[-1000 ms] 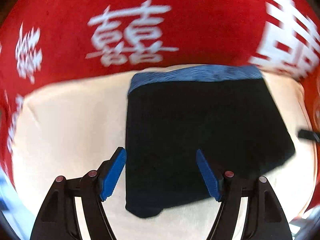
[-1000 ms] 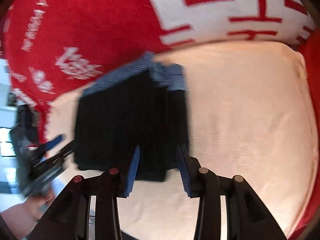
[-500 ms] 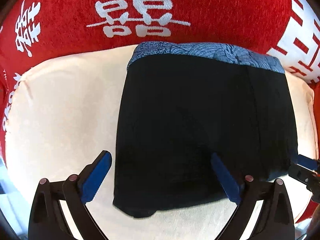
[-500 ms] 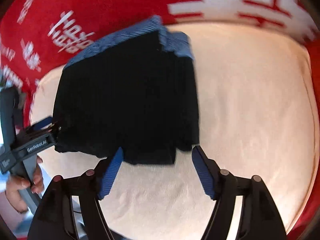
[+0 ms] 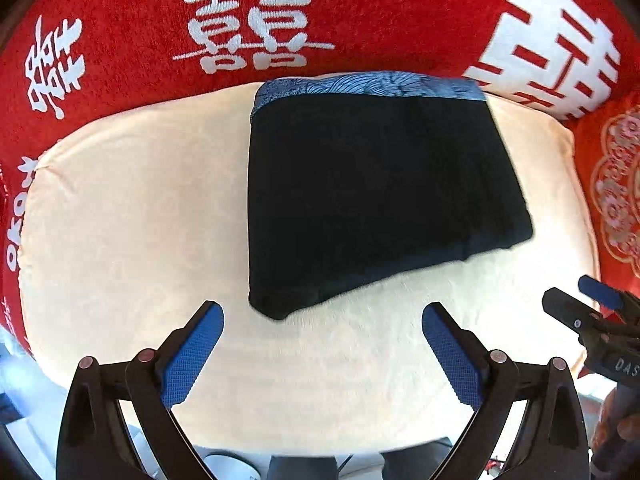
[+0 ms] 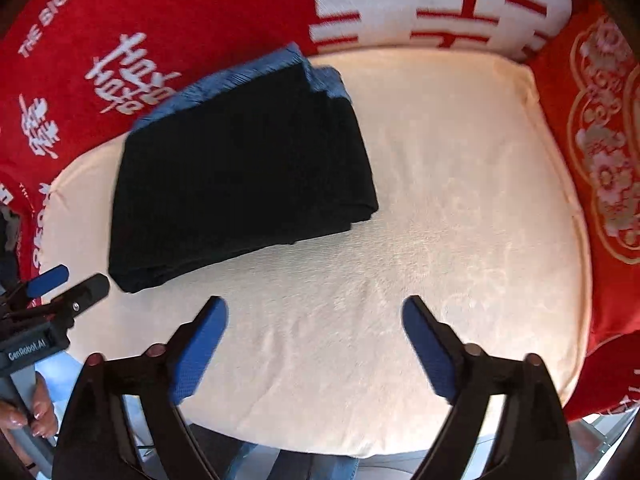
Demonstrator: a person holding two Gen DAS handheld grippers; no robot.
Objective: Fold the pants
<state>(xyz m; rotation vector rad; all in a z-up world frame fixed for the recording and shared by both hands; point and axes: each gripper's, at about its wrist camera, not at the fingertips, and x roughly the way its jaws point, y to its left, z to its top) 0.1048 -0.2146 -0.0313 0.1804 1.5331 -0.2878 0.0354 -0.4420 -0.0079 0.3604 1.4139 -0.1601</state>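
The black pants point(image 5: 372, 192) with a blue patterned waistband lie folded flat on a cream seat cushion point(image 5: 120, 208), waistband at the far side. My left gripper point(image 5: 322, 312) hovers open just off their near corner, with nothing between its blue pads. In the right wrist view the pants point(image 6: 240, 176) lie up and to the left. My right gripper point(image 6: 315, 304) is over bare cushion point(image 6: 460, 200), its jaws opening with nothing between them. Each gripper also shows in the other's view: the right gripper point(image 5: 592, 300) at the right edge, the left gripper point(image 6: 68, 284) at the left edge.
Red cushions with white characters point(image 5: 256, 24) line the back of the seat. Another red cushion with a gold pattern point(image 6: 600, 160) stands at the right. A person's hand point(image 6: 38, 412) holds the left gripper's handle. The cushion's near edge drops off below the fingers.
Both grippers have opened wide and drawn back from the pants' near hem toward the cushion's front edge. The pants now lie folded with no gripper on them.
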